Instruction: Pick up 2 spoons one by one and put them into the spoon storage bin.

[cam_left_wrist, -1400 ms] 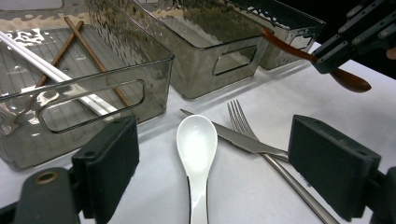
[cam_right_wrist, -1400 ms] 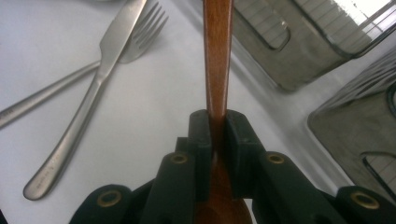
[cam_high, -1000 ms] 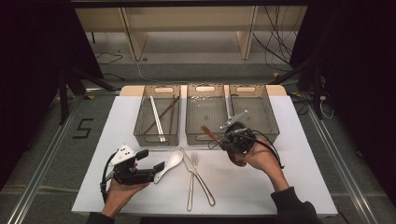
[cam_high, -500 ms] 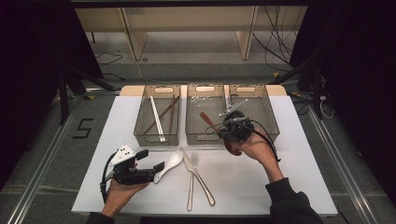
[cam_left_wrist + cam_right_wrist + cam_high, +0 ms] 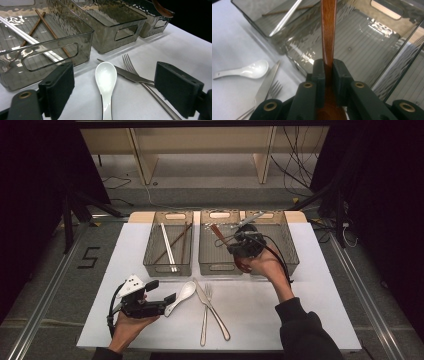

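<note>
Right tongs point(image 5: 328, 71) clamp a wooden spoon point(image 5: 328, 30) over the middle bin point(image 5: 220, 265); left tongs point(image 5: 115, 87) gape wide around the white spoon point(image 5: 106, 80) near the bench's front edge.

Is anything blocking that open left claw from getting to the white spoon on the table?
Nothing visible does. In the left gripper view the white spoon lies on bare table straight ahead of the open left gripper, its handle running back between the jaws. The knife and fork lie beside it, off to one side.
</note>
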